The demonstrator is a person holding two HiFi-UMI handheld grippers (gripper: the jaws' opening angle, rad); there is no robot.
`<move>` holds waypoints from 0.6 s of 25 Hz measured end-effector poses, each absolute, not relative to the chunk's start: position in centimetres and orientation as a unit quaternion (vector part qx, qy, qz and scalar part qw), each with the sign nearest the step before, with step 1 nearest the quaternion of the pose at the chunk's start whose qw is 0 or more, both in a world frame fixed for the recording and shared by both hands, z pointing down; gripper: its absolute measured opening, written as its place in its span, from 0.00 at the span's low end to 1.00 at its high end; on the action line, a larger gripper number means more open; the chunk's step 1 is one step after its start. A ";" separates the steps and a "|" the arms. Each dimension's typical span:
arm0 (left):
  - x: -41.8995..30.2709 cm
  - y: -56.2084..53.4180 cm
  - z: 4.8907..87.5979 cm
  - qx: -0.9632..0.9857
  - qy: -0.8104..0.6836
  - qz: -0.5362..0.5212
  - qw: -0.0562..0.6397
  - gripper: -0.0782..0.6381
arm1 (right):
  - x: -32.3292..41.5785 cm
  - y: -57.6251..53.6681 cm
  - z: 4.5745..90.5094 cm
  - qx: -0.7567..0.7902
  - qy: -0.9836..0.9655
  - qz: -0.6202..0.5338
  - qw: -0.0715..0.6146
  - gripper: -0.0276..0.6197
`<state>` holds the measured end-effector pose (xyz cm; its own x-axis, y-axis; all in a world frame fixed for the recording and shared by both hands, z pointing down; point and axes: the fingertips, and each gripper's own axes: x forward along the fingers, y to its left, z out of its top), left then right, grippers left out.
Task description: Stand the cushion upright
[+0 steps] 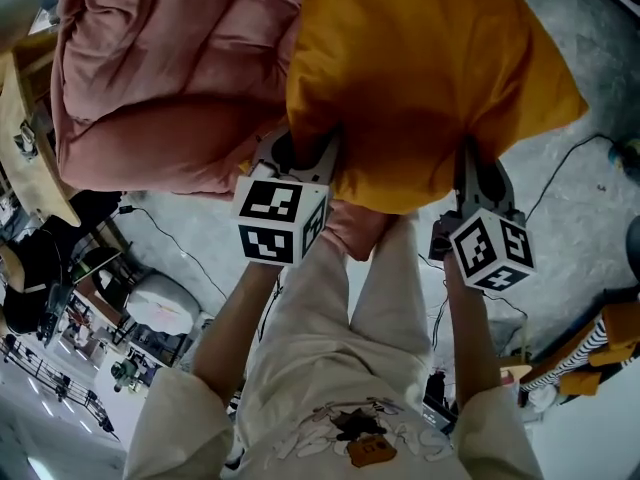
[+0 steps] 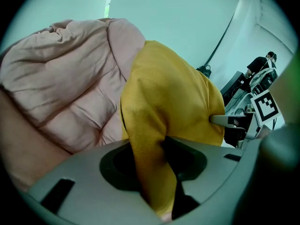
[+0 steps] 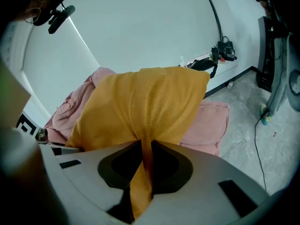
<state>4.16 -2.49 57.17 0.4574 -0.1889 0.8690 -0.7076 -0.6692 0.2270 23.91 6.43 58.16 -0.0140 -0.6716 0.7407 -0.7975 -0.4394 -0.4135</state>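
One pink duvet (image 1: 170, 78) bunched at left. One orange-yellow cushion (image 1: 420, 78) leans against the duvet's right side, above the grey floor (image 1: 585, 183). Two grippers, both on the cushion's near edge: left gripper (image 1: 303, 156) has its jaws clamped on a fold of cushion fabric, and right gripper (image 1: 480, 173) pinches a thinner fold further right.

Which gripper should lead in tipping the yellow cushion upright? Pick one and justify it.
Probably right. The right gripper pinches the cushion nearer the middle of its near edge; the left gripper clamps the corner beside the pink quilt. Both should lift together.
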 end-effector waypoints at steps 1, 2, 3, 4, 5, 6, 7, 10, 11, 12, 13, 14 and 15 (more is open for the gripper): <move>4.4 -2.3 56.8 0.803 -0.280 0.437 0.294 0.33 | 24.1 6.6 57.7 0.701 -0.526 0.477 0.065 0.17; 4.5 -2.2 56.5 0.804 -0.281 0.434 0.293 0.34 | 24.3 6.7 57.3 0.703 -0.527 0.474 0.063 0.17; 4.6 -2.0 56.2 0.806 -0.283 0.431 0.292 0.34 | 24.4 6.8 56.9 0.704 -0.527 0.472 0.062 0.17; 4.5 -1.9 55.8 0.807 -0.286 0.427 0.290 0.34 | 24.4 6.9 56.4 0.705 -0.528 0.469 0.061 0.17; 4.3 -1.7 55.5 0.808 -0.290 0.424 0.287 0.34 | 24.3 7.0 56.0 0.706 -0.529 0.467 0.061 0.17; 4.1 -1.5 55.1 0.810 -0.294 0.420 0.285 0.34 | 24.2 7.0 55.6 0.707 -0.531 0.464 0.061 0.17; 4.0 -1.4 54.7 0.811 -0.297 0.416 0.284 0.34 | 24.2 7.0 55.1 0.708 -0.532 0.461 0.062 0.17; 3.8 -0.8 53.9 0.812 -0.306 0.404 0.290 0.34 | 24.2 7.1 54.0 0.710 -0.538 0.450 0.063 0.17; 3.6 -0.6 53.7 0.812 -0.308 0.401 0.292 0.34 | 24.2 7.1 53.6 0.711 -0.540 0.447 0.064 0.17; 3.5 -0.4 53.4 0.812 -0.311 0.397 0.294 0.34 | 24.1 7.1 53.3 0.711 -0.542 0.444 0.065 0.17; 3.4 -0.2 53.2 0.812 -0.314 0.394 0.295 0.34 | 24.1 7.2 52.9 0.710 -0.544 0.441 0.066 0.17; 3.2 0.1 52.9 0.812 -0.317 0.391 0.296 0.34 | 24.0 7.3 52.5 0.709 -0.547 0.440 0.066 0.17; 3.1 0.2 52.7 0.812 -0.320 0.388 0.297 0.34 | 24.0 7.3 52.2 0.709 -0.549 0.439 0.066 0.17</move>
